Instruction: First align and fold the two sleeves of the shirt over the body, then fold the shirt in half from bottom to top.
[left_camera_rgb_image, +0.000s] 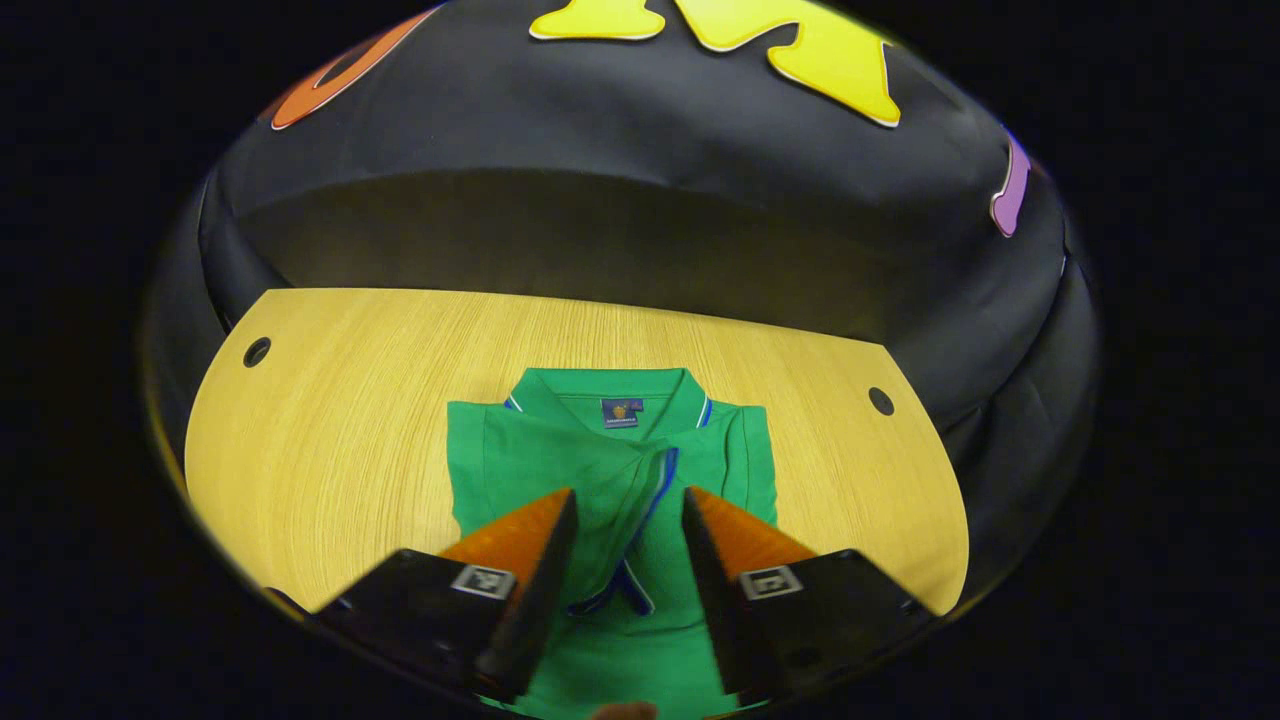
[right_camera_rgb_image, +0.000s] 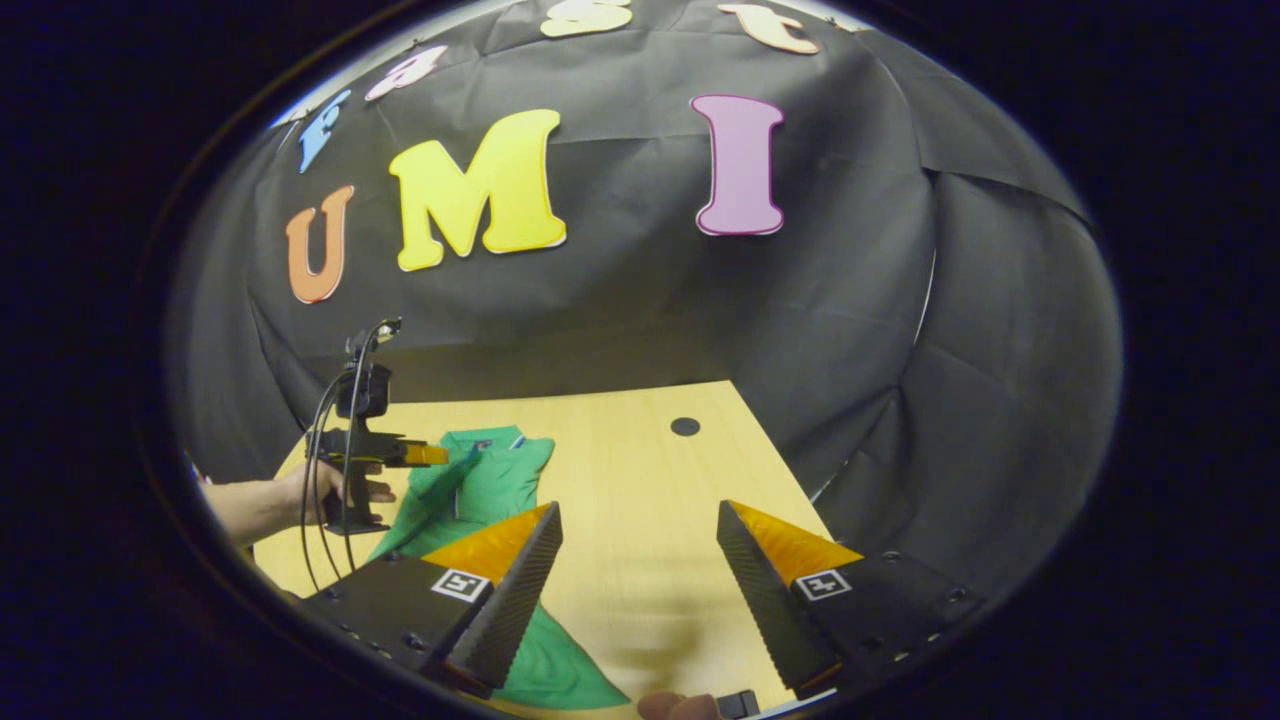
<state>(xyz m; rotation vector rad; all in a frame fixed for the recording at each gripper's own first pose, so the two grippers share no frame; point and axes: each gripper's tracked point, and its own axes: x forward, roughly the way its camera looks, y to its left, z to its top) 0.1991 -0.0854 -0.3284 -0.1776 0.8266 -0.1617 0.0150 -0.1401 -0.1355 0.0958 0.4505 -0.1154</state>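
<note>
Green polo shirt (left_camera_rgb_image: 610, 470) with blue-trimmed collar lies flat on the pale wooden worktop (left_camera_rgb_image: 340, 420), collar at the far side, both sleeves folded over its body. Left tongs (left_camera_rgb_image: 628, 520) and right tongs (right_camera_rgb_image: 640, 545) hover open, empty. I judge the bottom-to-top fold remains.

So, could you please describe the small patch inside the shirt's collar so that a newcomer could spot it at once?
Start at the wooden table, where a green shirt lies with both sleeves folded over its body. At its far end sits the collar, edged in blue and white. The label is the small dark blue square just inside it, the only dark patch on the green.
</note>
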